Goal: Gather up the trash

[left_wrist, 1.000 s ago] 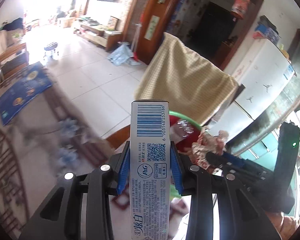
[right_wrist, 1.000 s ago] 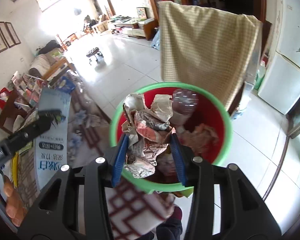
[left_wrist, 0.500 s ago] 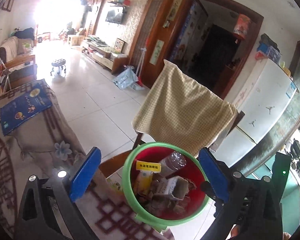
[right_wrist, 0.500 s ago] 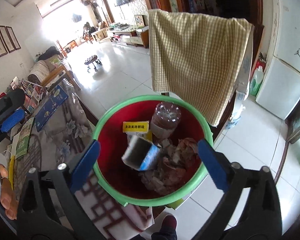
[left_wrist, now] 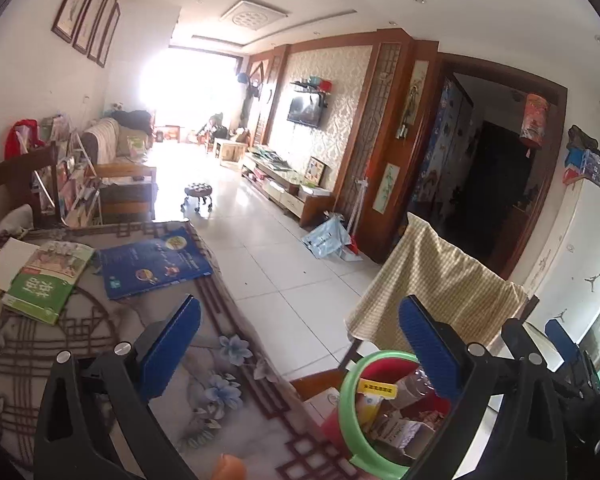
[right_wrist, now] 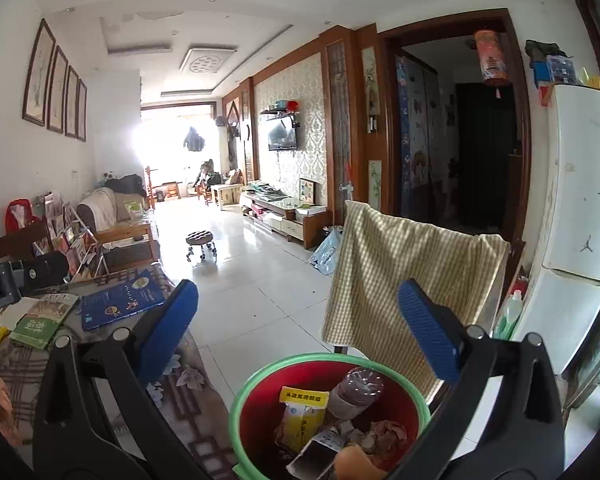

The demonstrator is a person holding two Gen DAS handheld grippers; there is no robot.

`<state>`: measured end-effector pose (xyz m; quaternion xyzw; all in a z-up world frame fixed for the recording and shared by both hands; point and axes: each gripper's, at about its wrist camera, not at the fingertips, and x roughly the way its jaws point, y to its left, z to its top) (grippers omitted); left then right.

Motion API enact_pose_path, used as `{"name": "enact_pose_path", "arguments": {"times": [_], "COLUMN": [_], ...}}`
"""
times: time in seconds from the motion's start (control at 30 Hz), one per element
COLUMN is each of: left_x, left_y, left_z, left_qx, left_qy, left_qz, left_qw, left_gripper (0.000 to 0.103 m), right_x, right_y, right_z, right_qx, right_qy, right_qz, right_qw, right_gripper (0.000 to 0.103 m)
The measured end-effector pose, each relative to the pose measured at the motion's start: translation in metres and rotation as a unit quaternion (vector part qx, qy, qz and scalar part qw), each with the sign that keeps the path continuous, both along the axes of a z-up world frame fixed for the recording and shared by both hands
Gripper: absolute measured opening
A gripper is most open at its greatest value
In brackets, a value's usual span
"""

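Note:
A red bin with a green rim (right_wrist: 244,400) stands low in the right wrist view, just past the table's edge. In it lie a yellow packet (right_wrist: 300,412), a clear plastic bottle (right_wrist: 356,388), a toothpaste box (right_wrist: 320,450) and crumpled paper (right_wrist: 386,432). My right gripper (right_wrist: 298,320) hangs above the bin, open and holding nothing. My left gripper (left_wrist: 300,340) is also open with nothing between its blue pads. In the left wrist view the bin (left_wrist: 350,408) sits at the lower right, partly behind the right finger.
A table with a patterned cloth (left_wrist: 100,360) carries a blue book (left_wrist: 152,264) and a green book (left_wrist: 48,280). A chair draped with a checked cloth (right_wrist: 404,280) stands behind the bin. A white fridge (right_wrist: 580,200) is at the right. Tiled floor (right_wrist: 240,280) stretches ahead.
Both grippers opened wide. The left let go of the toothpaste box and the right of the crumpled paper, which now lie in the bin. Both grippers rose and tilted up.

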<state>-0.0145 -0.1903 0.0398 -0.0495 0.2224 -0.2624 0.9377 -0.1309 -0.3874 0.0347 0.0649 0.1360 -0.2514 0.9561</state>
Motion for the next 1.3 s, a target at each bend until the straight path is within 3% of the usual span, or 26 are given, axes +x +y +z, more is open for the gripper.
{"name": "enact_pose_path", "arguments": {"times": [0.07,0.17,0.4,0.57,1.0,1.3], "left_x": [-0.005,-0.006,-0.002,0.000,0.000,-0.006], "left_y": [0.014,0.041,0.105,0.145,0.197,0.207], "left_z": [0.005,0.010,0.007,-0.001,-0.004,-0.003], "left_qx": [0.024,0.020,0.040,0.040,0.056,0.051], "left_qy": [-0.029,-0.048,-0.034,0.007,0.027,0.031], "left_qz": [0.034,0.063,0.106,0.090,0.075,0.062], "left_qw": [0.9987,0.9967,0.9930,0.9952,0.9953,0.9963], "left_gripper": [0.095,0.095,0.095,0.095,0.095,0.095], "right_x": [0.005,0.008,0.021,0.023,0.018,0.013], "right_y": [0.011,0.033,0.095,0.131,0.186,0.198], "right_z": [0.004,0.009,0.006,0.000,-0.008,-0.004], "right_qx": [0.015,0.016,0.026,0.037,0.055,0.052], "right_qy": [-0.002,-0.008,0.004,0.020,0.034,0.038], "right_qz": [0.008,0.018,0.027,0.017,0.003,-0.009], "right_qw": [1.000,1.000,0.999,0.999,0.998,0.998], "right_gripper": [0.099,0.099,0.099,0.099,0.099,0.099]}}
